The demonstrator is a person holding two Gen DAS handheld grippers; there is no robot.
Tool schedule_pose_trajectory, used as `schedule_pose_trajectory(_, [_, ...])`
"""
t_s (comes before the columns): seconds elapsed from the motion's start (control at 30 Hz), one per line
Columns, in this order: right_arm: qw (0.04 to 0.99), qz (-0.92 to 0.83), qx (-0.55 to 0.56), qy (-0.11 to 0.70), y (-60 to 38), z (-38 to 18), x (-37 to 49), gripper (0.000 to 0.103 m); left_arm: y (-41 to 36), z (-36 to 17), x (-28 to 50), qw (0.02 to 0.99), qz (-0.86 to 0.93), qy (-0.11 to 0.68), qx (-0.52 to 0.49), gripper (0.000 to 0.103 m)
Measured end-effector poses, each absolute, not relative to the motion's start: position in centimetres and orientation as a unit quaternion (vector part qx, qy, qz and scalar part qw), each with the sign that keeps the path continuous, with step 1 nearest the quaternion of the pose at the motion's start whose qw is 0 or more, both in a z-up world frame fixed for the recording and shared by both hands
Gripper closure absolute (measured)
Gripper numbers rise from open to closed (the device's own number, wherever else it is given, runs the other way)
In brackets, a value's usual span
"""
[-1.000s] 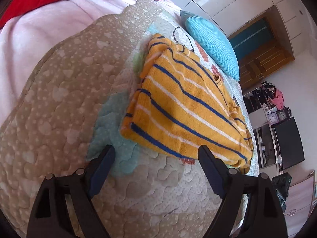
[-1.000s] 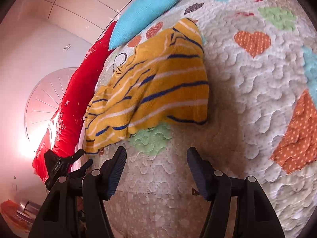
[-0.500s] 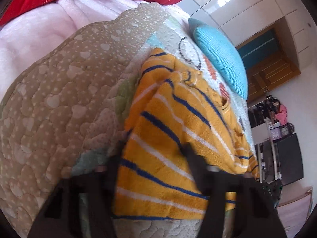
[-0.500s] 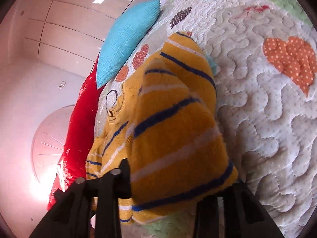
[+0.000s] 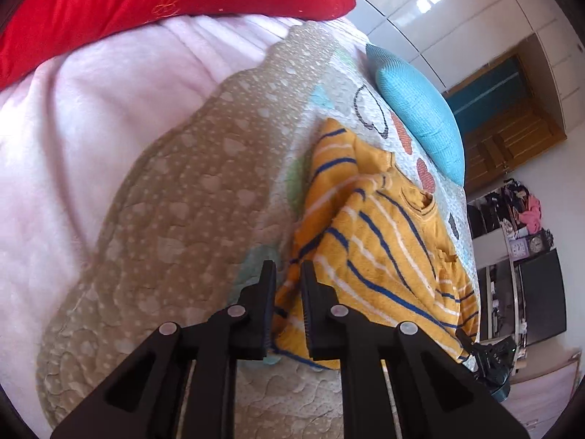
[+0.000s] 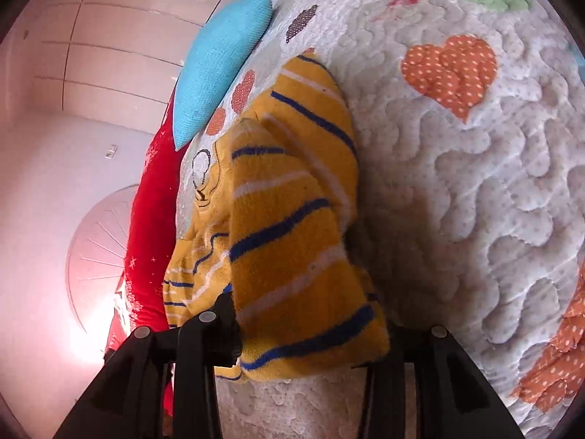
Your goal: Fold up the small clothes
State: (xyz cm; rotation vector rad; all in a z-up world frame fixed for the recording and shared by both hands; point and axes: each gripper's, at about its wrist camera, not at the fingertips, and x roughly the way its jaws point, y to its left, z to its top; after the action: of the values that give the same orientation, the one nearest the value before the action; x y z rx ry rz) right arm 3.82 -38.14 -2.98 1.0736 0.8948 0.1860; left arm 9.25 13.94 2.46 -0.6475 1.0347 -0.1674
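left view: left gripper (image 5: 288,301) jaws narrow, pinching a corner of the top (image 5: 384,248); rest of the top lies on the quilt (image 5: 175,197); right gripper (image 5: 491,360) visible at the far hem
right view: right gripper (image 6: 310,333) fingertips hidden under a lifted fold of the top (image 6: 292,256); jaws' gap can't be judged
bed: heart-patch quilt (image 6: 475,183); pink blanket (image 5: 73,128); blue cushion (image 5: 420,109); red pillow (image 5: 146,3)
room: wooden door (image 5: 512,135); clocks (image 5: 528,247) on a shelf

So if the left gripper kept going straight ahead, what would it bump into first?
The left gripper is already pinching the yellow striped shirt, so it would probably just push more shirt along the quilt.
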Motion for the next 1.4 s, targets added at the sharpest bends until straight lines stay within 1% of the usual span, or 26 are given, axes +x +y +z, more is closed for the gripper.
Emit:
schedule_pose_trajectory(0.03, [0.762,0.084,0.492,0.411,-38.4,-2.8,3.3,0.056,14.6,2.5,8.7,0.816,-0.076,0.482,-0.309,0.09])
schedule_pose_trajectory(0.07, [0.768,0.081,0.485,0.411,-38.6,-2.4,2.5,0.05,15.2,2.7,8.2,0.82,-0.074,0.477,-0.308,0.087])
schedule_pose_trajectory(0.1, [0.777,0.074,0.472,0.411,-39.1,-1.9,1.7,0.047,15.6,2.9,7.6,0.826,-0.068,0.473,-0.3,0.078])
schedule_pose_trajectory(0.13, [0.788,0.064,0.455,0.409,-39.1,-1.1,1.0,0.047,15.9,3.2,7.1,0.833,-0.061,0.468,-0.289,0.067])
schedule_pose_trajectory(0.2, [0.813,0.037,0.416,0.404,-39.3,0.4,-0.8,0.046,16.2,3.8,6.1,0.849,-0.05,0.454,-0.266,0.056])
schedule_pose_trajectory(0.23, [0.825,0.021,0.398,0.401,-39.2,1.3,-1.5,0.046,16.2,4.0,5.7,0.855,-0.046,0.449,-0.257,0.053])
schedule_pose_trajectory(0.37, [0.856,0.009,0.337,0.391,-36.4,4.8,-2.2,0.046,16.0,3.9,4.3,0.862,-0.037,0.441,-0.245,0.05])
schedule_pose_trajectory(0.4, [0.862,0.022,0.318,0.395,-35.6,5.6,-2.0,0.045,15.9,3.8,3.8,0.865,-0.034,0.436,-0.246,0.046])
schedule_pose_trajectory(0.43, [0.866,0.039,0.294,0.403,-33.6,6.4,-1.3,0.044,15.8,3.7,3.2,0.867,-0.032,0.429,-0.249,0.042])
schedule_pose_trajectory(0.47, [0.869,0.06,0.267,0.413,-31.4,6.9,-1.0,0.042,15.5,3.6,2.6,0.872,-0.026,0.422,-0.248,0.041])
schedule_pose_trajectory(0.57, [0.87,0.119,0.186,0.442,-23.3,7.8,1.3,0.041,14.6,3.6,-0.4,0.884,-0.018,0.407,-0.229,0.039])
schedule_pose_trajectory(0.63, [0.864,0.152,0.14,0.46,-17.7,7.5,3.2,0.041,14.5,3.4,-2.6,0.885,-0.02,0.403,-0.232,0.031])
schedule_pose_trajectory(0.7, [0.855,0.175,0.099,0.478,-12.3,6.9,5.6,0.041,14.7,3.1,-4.4,0.883,-0.025,0.404,-0.236,0.029])
schedule_pose_trajectory(0.87, [0.851,0.159,0.009,0.501,-2.2,4.6,10.6,0.041,16.1,3.2,-7.2,0.884,-0.025,0.407,-0.229,0.029])
schedule_pose_trajectory(0.97, [0.848,0.136,-0.038,0.512,1.8,3.4,12.6,0.04,18.0,3.5,-8.0,0.883,-0.017,0.397,-0.248,0.028])
schedule_pose_trajectory(1.0, [0.847,0.119,-0.059,0.514,2.7,2.9,13.0,0.037,18.6,3.5,-8.1,0.883,-0.013,0.395,-0.254,0.028])
schedule_pose_trajectory(1.17, [0.839,-0.003,-0.211,0.502,6.4,-0.1,14.0,0.038,20.6,3.0,-8.5,0.879,0.005,0.391,-0.273,0.028])
schedule_pose_trajectory(1.23, [0.844,-0.026,-0.227,0.485,6.8,-0.5,13.9,0.044,20.9,2.7,-8.6,0.875,0.009,0.397,-0.278,0.028])
schedule_pose_trajectory(1.27, [0.845,-0.03,-0.229,0.483,6.9,-0.6,13.8,0.051,21.0,2.5,-8.5,0.873,0.009,0.399,-0.28,0.028])
schedule_pose_trajectory(1.3, [0.845,-0.029,-0.239,0.477,7.3,-0.7,13.7,0.061,21.0,2.4,-8.5,0.872,0.009,0.401,-0.282,0.028])
schedule_pose_trajectory(1.33, [0.845,-0.024,-0.254,0.469,7.7,-0.8,13.4,0.068,20.9,2.4,-8.5,0.871,0.011,0.403,-0.282,0.028])
schedule_pose_trajectory(1.37, [0.847,-0.013,-0.26,0.464,7.8,-0.5,13.1,0.078,20.8,2.4,-8.4,0.87,0.012,0.405,-0.281,0.028])
schedule_pose_trajectory(1.4, [0.851,-0.003,-0.251,0.462,7.4,0.0,13.0,0.082,20.6,2.5,-8.4,0.87,0.011,0.406,-0.279,0.028])
